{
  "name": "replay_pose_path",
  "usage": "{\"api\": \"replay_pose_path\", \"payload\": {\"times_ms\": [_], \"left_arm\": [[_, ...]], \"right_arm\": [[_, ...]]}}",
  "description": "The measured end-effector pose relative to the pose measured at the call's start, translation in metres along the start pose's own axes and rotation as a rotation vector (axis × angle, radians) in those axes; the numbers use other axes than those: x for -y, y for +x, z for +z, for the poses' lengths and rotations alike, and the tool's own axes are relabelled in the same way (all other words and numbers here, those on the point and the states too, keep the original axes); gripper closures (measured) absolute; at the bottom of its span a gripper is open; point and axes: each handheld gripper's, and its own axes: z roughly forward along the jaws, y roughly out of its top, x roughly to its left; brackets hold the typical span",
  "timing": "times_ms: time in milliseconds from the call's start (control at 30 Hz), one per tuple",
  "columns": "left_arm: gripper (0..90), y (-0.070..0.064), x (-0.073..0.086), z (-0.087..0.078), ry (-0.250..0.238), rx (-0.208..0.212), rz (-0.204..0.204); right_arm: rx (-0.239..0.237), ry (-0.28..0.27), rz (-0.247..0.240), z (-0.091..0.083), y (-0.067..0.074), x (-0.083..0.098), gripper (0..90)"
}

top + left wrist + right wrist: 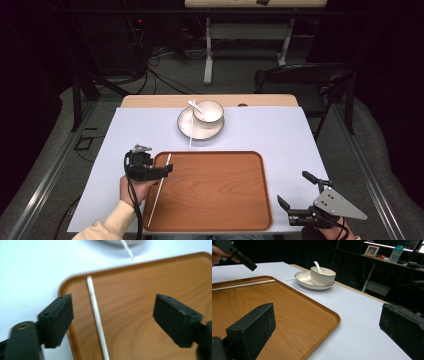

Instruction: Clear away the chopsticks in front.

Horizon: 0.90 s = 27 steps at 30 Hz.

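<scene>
Left gripper [161, 169] is hovering over the left edge of the wooden tray [220, 200], jaws standing wide with nothing pinched between them. In the left gripper view the white chopstick [96, 312] is lying flat on the tray, below and between the two jaws but nearer the left one, not touched by either pad. Gripper [112, 320] looks lifted clear of it.

From the high view the chopstick [160, 187] is running along the tray's left side, roughly parallel to that edge, far tip near the tray's far-left corner, near end reaching toward the near-left corner. Whether its near end is overhanging the rim, can't tell.

Second chopstick [190, 134] is leaning off the plate [186, 127] beyond the tray, one end on the plate rim, the other on the white table cover [280, 135] just short of the tray's far edge. Bowl [209, 112] is sitting on the plate with a white spoon [195, 106] in it, handle pointing left and away.

Right gripper [303, 192] is sitting off the tray's near-right corner, over the table cover, jaws also spread wide and empty. The right gripper view is showing tray corner [332, 317] between its jaws, with the bowl [322, 276] and plate well beyond.
</scene>
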Motion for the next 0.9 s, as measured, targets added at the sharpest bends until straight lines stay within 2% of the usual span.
{"api": "replay_pose_path", "payload": {"times_ms": [133, 200, 333, 467, 667, 767, 833, 900], "left_arm": [[13.7, 0.001, -0.025, 0.002, -0.013, 0.003, 0.039], [11.5, 0.003, -0.036, 0.005, -0.021, 0.000, 0.046], [8.6, 0.004, -0.058, 0.015, -0.005, 0.006, 0.064], [5.6, 0.004, -0.079, 0.027, -0.014, 0.000, 0.067], [0.4, 0.004, -0.106, 0.057, 0.041, -0.016, 0.084], [0.1, 0.005, -0.116, 0.072, 0.068, -0.022, 0.085], [0.1, 0.005, -0.123, 0.081, 0.084, -0.037, 0.103], [0.1, 0.005, -0.129, 0.089, 0.094, -0.036, 0.097]], "right_arm": [[0.000, -0.003, -0.002, 0.000, 0.000, 0.000, 0.0], [0.000, -0.002, -0.001, 0.000, 0.000, 0.000, 0.0], [-0.001, 0.000, 0.000, 0.000, 0.000, 0.000, 0.0], [-0.002, 0.000, 0.000, 0.000, 0.000, 0.000, 0.0], [-0.002, 0.000, 0.001, 0.000, 0.000, 0.000, 0.0], [-0.002, 0.000, 0.000, 0.000, -0.001, 0.000, 0.0], [-0.002, -0.001, 0.000, 0.000, -0.001, 0.000, 0.0], [-0.002, -0.003, 0.001, 0.000, -0.001, 0.000, 0.0]]}}
